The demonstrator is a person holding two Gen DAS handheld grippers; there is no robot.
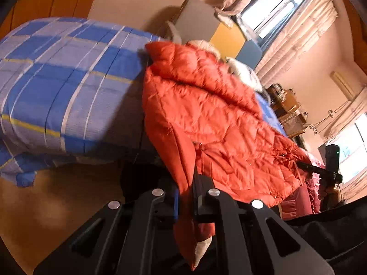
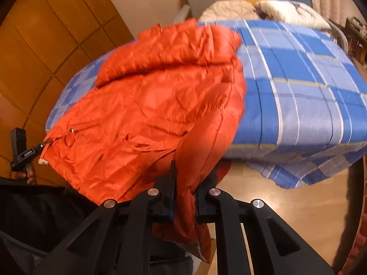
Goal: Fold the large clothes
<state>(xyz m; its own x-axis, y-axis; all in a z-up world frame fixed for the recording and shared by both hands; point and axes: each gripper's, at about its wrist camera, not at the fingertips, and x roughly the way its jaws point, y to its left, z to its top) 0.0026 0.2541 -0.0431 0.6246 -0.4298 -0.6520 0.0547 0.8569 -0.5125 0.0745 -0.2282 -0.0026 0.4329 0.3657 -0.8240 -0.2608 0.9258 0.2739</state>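
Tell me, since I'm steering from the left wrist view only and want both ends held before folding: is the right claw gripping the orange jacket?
Observer: Yes. The right claw is shut on a fold of the orange jacket, fabric bunched between its fingers.
Operator: What lies to that claw's right? My view ends at the jacket.
Observer: The blue plaid sheet runs on, its corner hanging off the bed's edge above the wooden floor.
Operator: Is the left claw visible from there?
Observer: Yes, the left claw pinches the jacket's far lower edge, beside a small zipper pull.
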